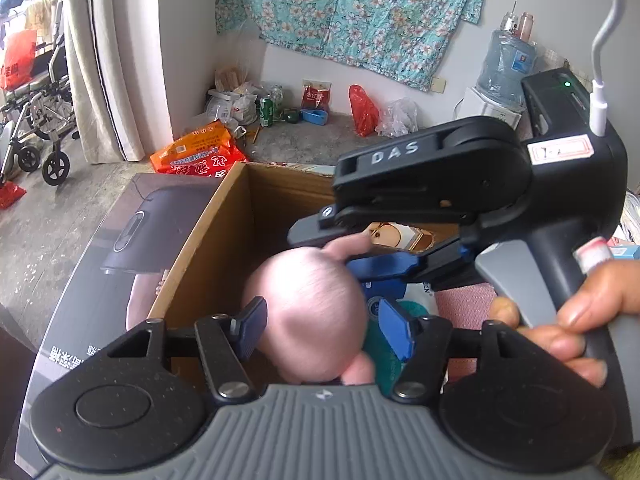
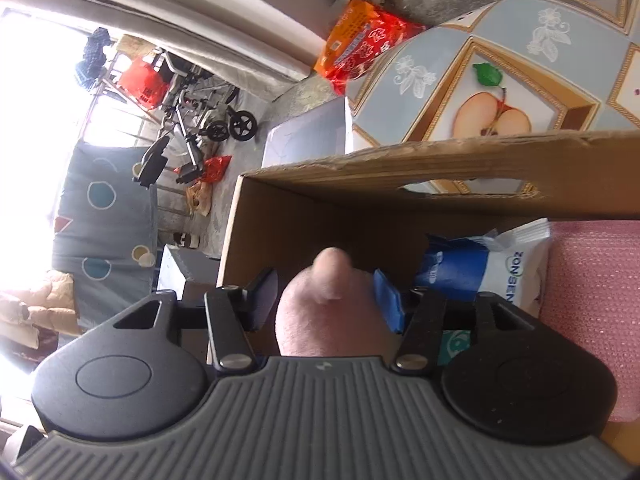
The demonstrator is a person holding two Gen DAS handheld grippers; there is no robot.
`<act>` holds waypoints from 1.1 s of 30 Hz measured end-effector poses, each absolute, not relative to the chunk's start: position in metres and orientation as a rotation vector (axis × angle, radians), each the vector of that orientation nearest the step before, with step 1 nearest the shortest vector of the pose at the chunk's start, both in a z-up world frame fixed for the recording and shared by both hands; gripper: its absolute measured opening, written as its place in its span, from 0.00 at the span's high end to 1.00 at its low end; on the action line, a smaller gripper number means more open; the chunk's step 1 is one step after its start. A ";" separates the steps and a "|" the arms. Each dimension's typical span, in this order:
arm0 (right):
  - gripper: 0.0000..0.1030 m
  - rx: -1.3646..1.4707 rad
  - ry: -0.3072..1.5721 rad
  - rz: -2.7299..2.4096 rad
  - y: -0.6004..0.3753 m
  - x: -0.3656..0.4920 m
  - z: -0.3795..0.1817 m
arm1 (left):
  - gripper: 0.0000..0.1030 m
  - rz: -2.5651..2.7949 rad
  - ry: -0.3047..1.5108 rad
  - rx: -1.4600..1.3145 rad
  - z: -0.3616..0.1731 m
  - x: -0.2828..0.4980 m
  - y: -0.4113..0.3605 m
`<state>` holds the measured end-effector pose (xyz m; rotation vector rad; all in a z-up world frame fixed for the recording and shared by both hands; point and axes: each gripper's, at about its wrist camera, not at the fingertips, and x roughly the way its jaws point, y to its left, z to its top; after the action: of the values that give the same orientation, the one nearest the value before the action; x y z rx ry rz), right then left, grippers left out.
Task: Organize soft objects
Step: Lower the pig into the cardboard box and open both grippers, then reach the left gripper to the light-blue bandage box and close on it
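Observation:
A pink plush toy (image 1: 308,312) hangs over the open cardboard box (image 1: 224,216). My left gripper (image 1: 322,326) is open, its blue pads on either side of the toy's round body, apart from it. My right gripper (image 1: 352,246) comes in from the right and seems to pinch the toy's upper nub. In the right wrist view the toy (image 2: 332,312) sits between the right gripper's (image 2: 326,300) pads, over the box (image 2: 304,224). A blue-and-white tissue pack (image 2: 484,268) and a pink cloth (image 2: 592,300) lie in the box.
The box stands on a table with a fruit-pattern cloth (image 2: 500,92). A dark printed carton (image 1: 120,240) lies left of the box. Orange snack bags (image 1: 196,152), red bags, a water jug (image 1: 506,64) and a wheelchair (image 1: 36,112) stand on the floor beyond.

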<state>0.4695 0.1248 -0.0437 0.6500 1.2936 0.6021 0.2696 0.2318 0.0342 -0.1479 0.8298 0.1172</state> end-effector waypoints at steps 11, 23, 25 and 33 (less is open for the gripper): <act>0.40 0.667 1.178 0.637 0.090 0.457 -0.007 | 0.35 0.115 0.803 -0.147 0.046 0.256 0.230; 0.27 0.660 0.971 0.721 -0.040 0.376 0.085 | 0.22 0.023 0.704 -0.128 0.091 0.210 0.188; 0.25 0.636 0.944 0.700 -0.073 0.356 0.097 | 0.20 -0.009 0.699 -0.112 0.095 0.204 0.172; 0.20 0.582 0.826 0.500 -0.218 0.278 0.114 | 0.15 -0.191 0.693 -0.020 0.103 0.195 0.087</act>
<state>0.2775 -0.2176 0.1143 0.5820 0.8263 0.5001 0.1952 0.0873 0.1034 -0.0203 0.6930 -0.1910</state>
